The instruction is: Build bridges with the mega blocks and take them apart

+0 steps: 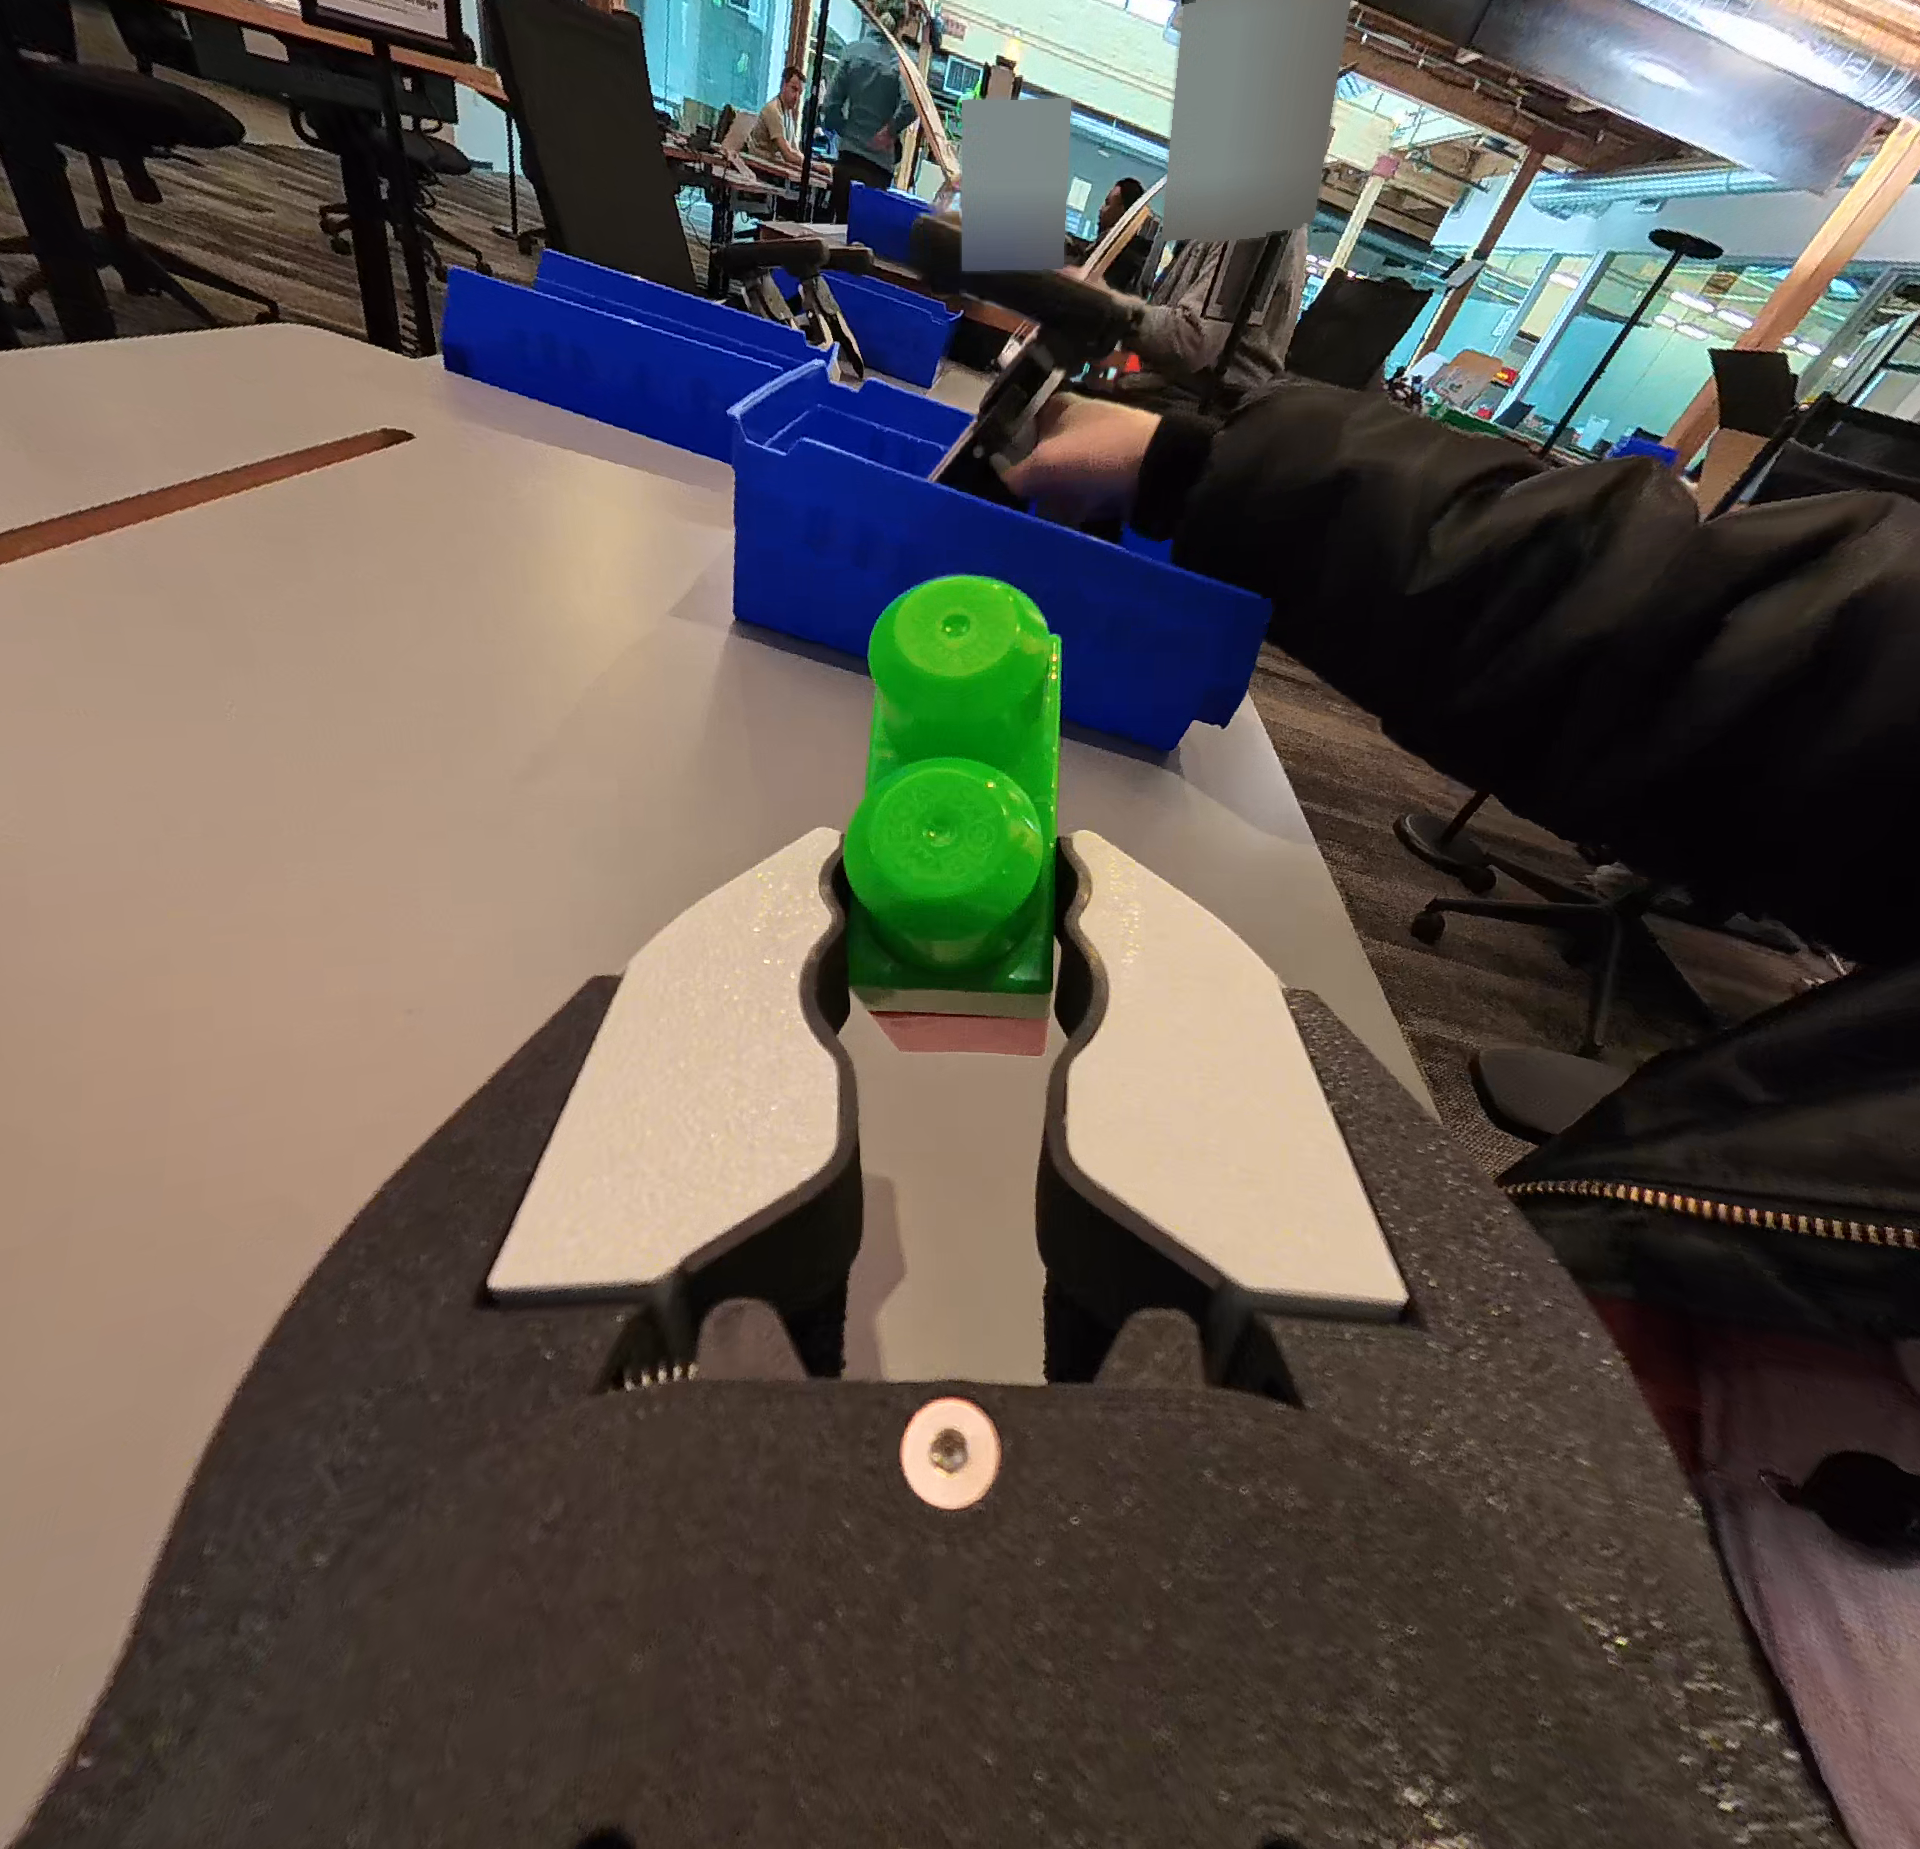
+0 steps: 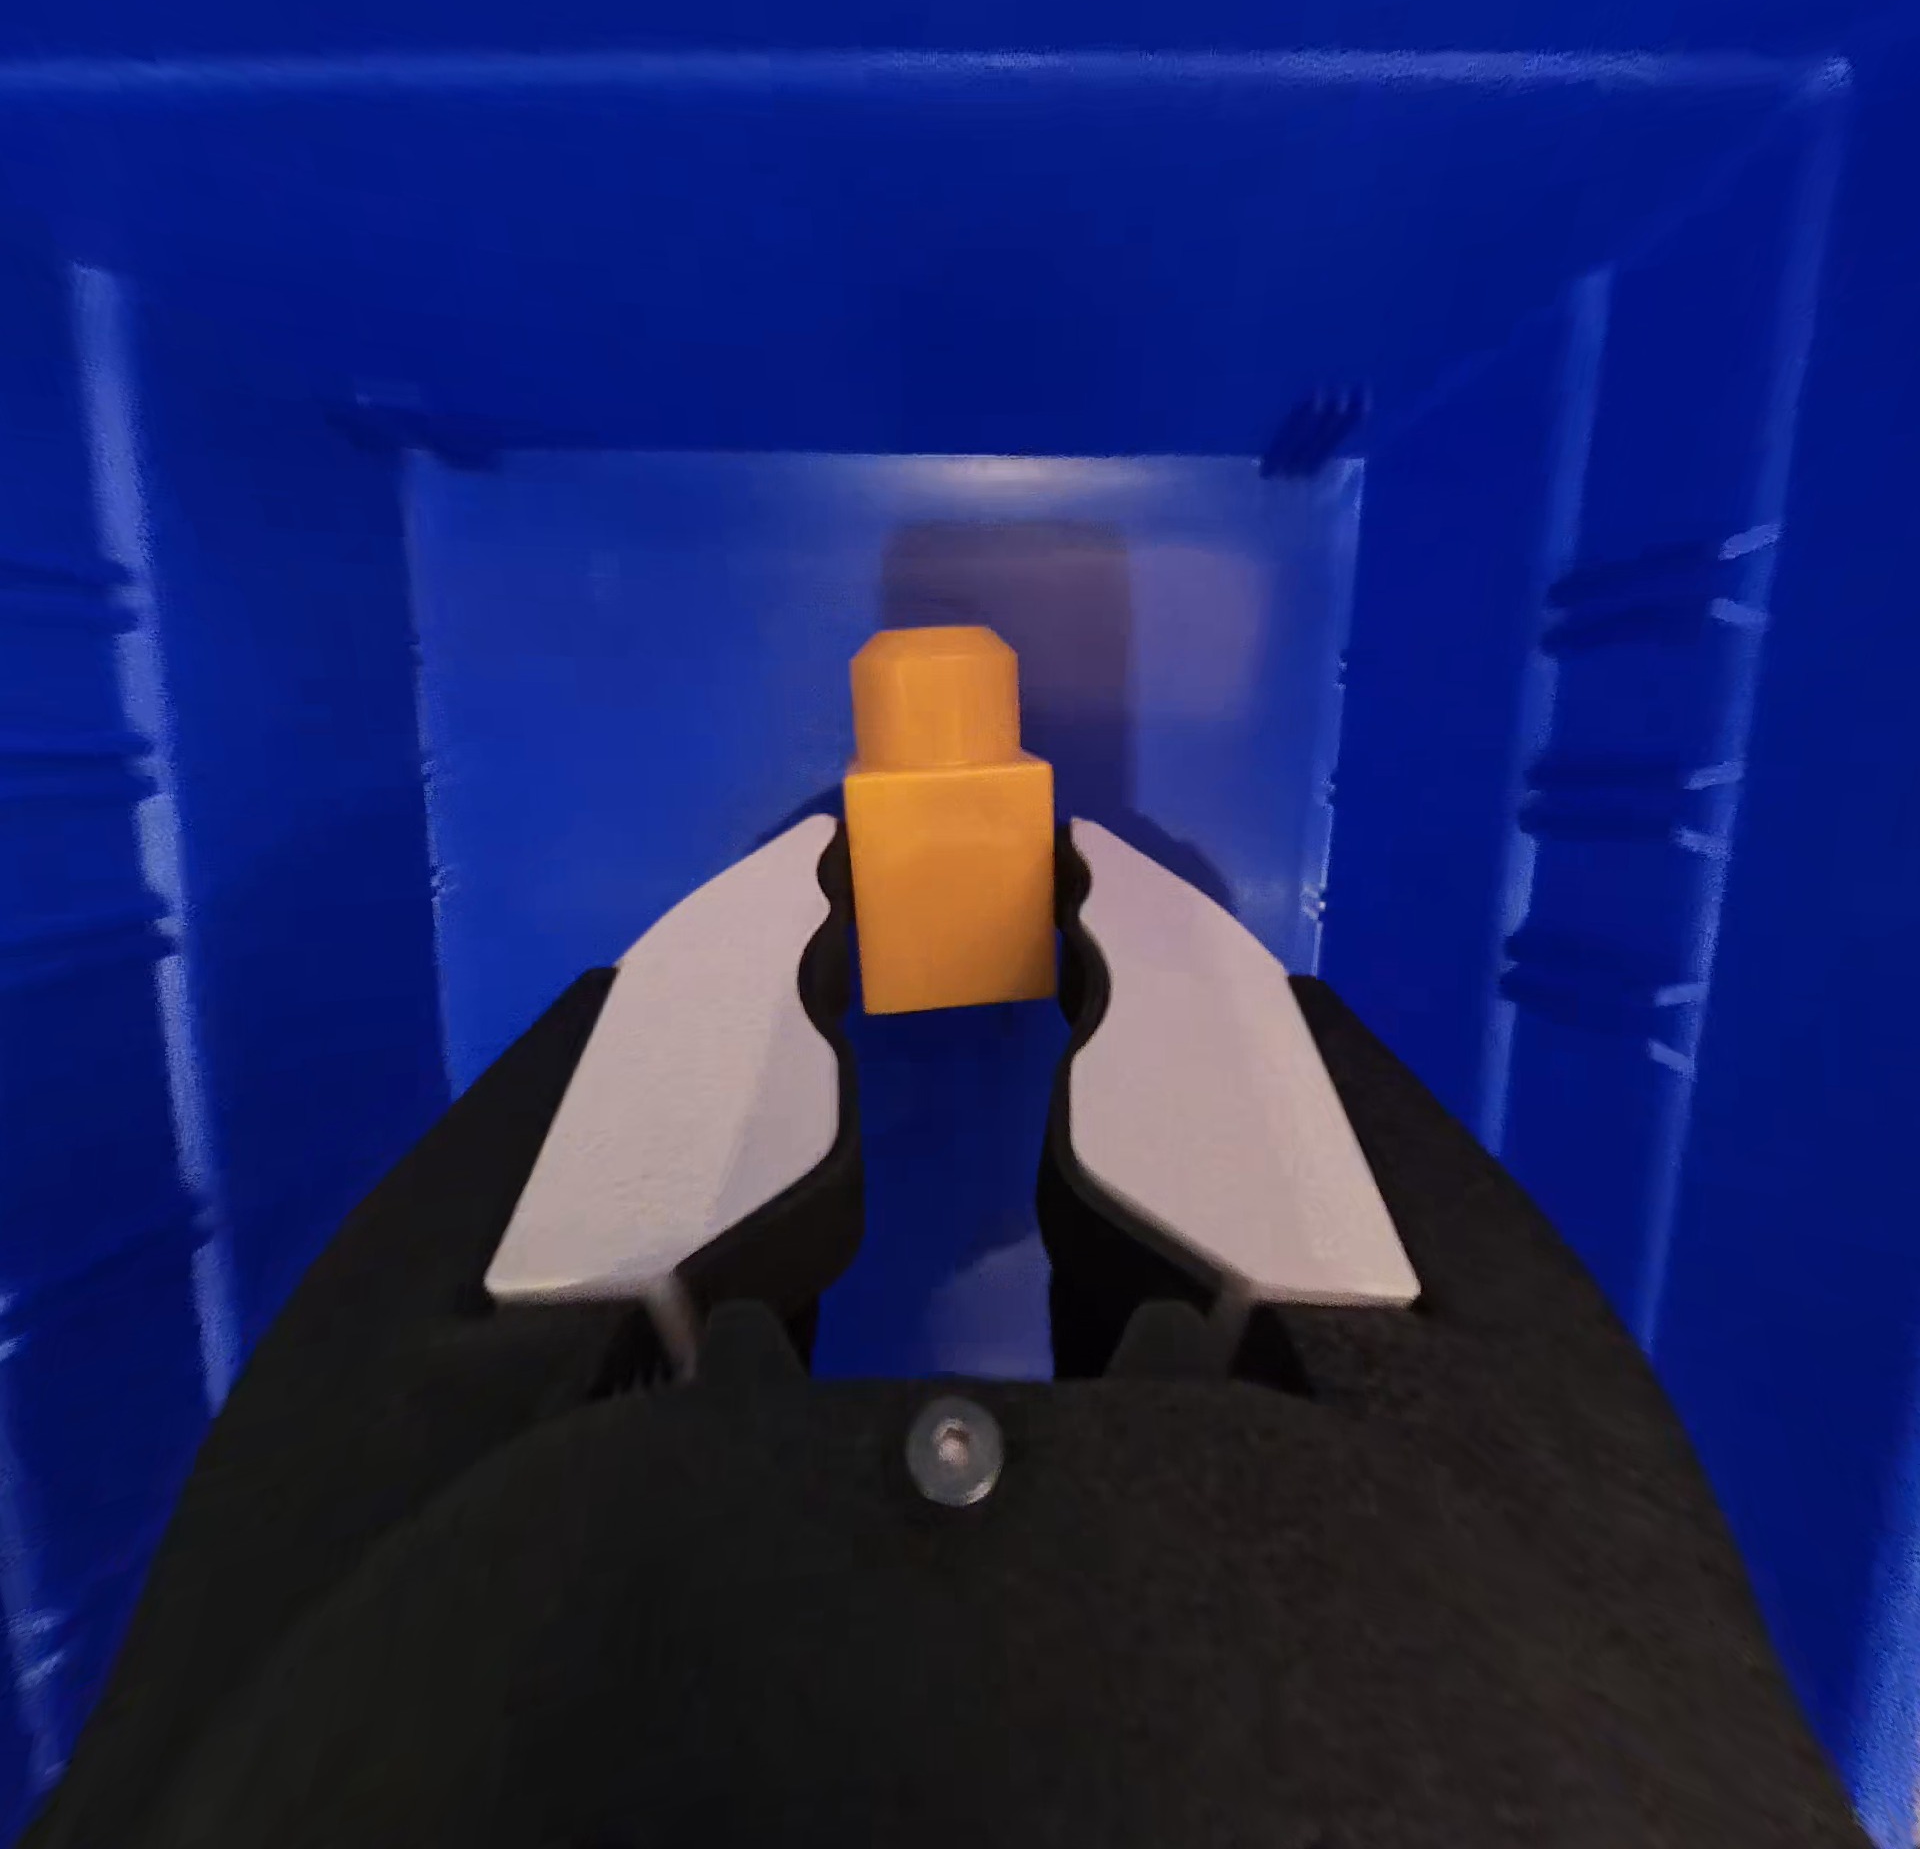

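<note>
The green block (image 1: 951,812) is glossy, slightly translucent plastic; the orange block (image 2: 948,880) is smoother, satin plastic; the bin (image 2: 1662,345) is shiny blue plastic with moulded ribs; the left gripper (image 1: 951,906) has matt, grainy black plastic with pale speckled finger plates and a metal screw; the table (image 1: 312,760) is smooth matt grey; the sleeve (image 1: 1507,573) is dark cloth with a faint sheen.

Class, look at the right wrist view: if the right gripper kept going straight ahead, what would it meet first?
Probably the pale floor of the blue bin. The right gripper holds an orange block pointing into it; nothing else shows between, though depth is unclear.
</note>
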Demonstrator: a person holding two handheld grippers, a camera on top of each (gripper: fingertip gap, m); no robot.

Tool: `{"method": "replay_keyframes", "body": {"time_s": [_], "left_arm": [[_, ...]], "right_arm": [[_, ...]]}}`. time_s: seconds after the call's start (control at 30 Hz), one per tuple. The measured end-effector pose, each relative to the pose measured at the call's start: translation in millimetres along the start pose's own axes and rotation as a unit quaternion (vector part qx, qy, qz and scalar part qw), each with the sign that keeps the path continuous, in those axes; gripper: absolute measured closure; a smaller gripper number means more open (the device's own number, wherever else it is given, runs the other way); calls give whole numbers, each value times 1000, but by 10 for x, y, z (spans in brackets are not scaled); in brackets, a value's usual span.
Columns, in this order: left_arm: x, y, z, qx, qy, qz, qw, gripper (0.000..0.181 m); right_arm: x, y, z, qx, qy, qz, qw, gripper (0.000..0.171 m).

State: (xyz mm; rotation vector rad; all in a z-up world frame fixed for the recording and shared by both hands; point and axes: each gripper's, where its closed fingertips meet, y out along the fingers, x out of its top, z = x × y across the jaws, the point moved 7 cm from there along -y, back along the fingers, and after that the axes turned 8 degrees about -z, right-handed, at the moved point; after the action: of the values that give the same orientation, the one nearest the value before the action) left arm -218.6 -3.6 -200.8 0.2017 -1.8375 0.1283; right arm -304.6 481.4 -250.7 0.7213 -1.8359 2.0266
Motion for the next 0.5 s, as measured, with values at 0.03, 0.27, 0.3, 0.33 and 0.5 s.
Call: {"method": "replay_keyframes", "body": {"time_s": [0.03,0.27,0.3,0.33,0.5], "left_arm": [[-5,1,7,1,-1,2,1000,145],[-19,16,-1,0,-1,11,1000,145],[-9,12,-7,0,-1,9,1000,145],[4,7,-14,-2,-1,5,1000,145],[71,5,-84,-18,-2,-14,1000,145]], "right_arm": [[-3,26,-21,-7,0,3,1000,134],[111,-173,-16,-8,-32,-14,999,129],[155,-273,16,-4,-42,-30,999,130],[221,-404,80,5,-55,-59,997,130],[403,-1185,1259,205,-188,-227,933,122]]}}
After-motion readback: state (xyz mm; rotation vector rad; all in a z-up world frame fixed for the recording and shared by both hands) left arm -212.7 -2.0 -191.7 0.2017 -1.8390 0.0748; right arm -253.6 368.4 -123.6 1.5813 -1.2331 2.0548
